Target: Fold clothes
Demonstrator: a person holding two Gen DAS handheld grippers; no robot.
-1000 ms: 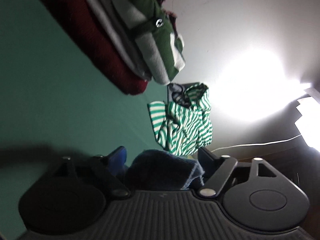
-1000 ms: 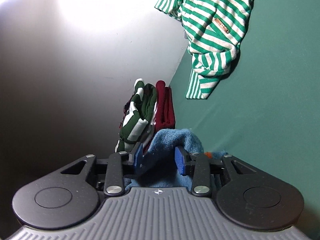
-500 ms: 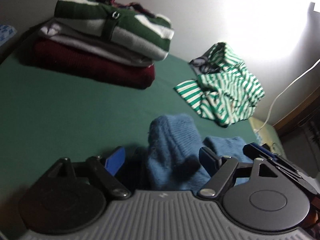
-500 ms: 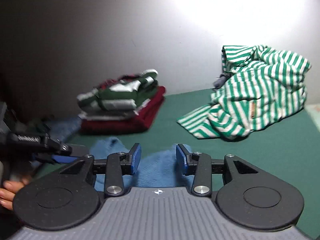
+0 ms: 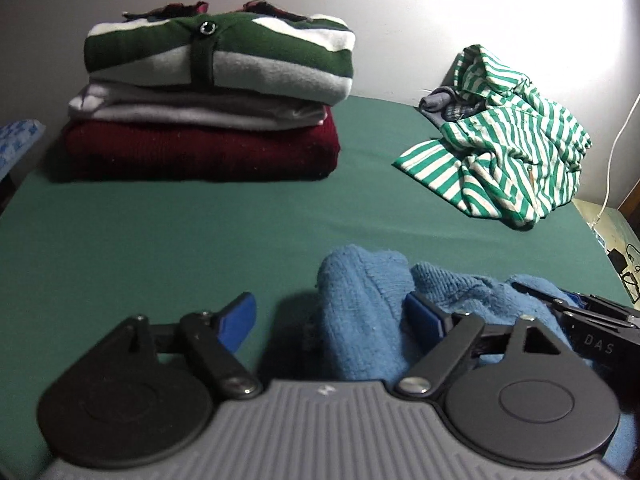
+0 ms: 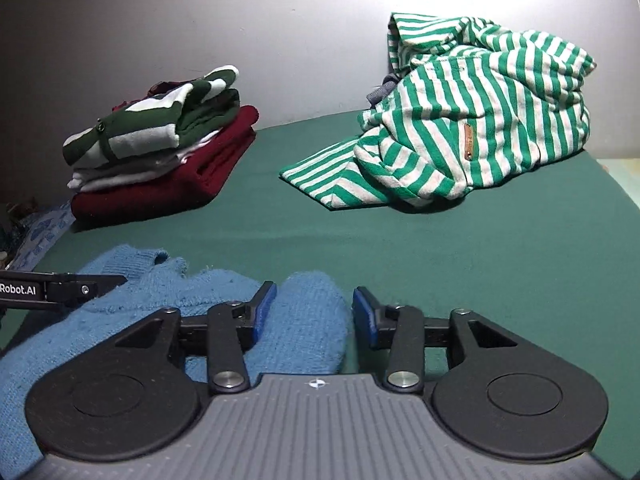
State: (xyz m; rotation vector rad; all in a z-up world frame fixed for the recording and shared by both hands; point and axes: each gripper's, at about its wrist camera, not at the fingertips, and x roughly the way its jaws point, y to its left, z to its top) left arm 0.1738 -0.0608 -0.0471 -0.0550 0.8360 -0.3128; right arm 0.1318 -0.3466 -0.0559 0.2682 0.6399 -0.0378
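Done: a stack of folded clothes [image 5: 208, 100] lies ahead of the jaws and to their left; a dark red sweater at the bottom, pale pieces in the middle, a green and white cardigan on top.
In hand: the blue sweater [image 5: 360, 312] lies bunched on the green table [image 5: 160, 240], not yet folded; a hump of it sits between both pairs of jaws.
Left gripper [image 5: 332, 320]: jaws opening and released; the knit touches only the right-side pad, with a clear gap at the other.
Right gripper [image 6: 314, 310]: jaws opening; the knit lies against the left-side pad and just clear of the other, so no grip.
Left to do: the striped top [image 6: 460, 132], crumpled ahead of the jaws and to their right.
Around: a wall behind; a white cable [image 5: 612, 148] at far right.
In the way: nothing between the jaws and either pile.
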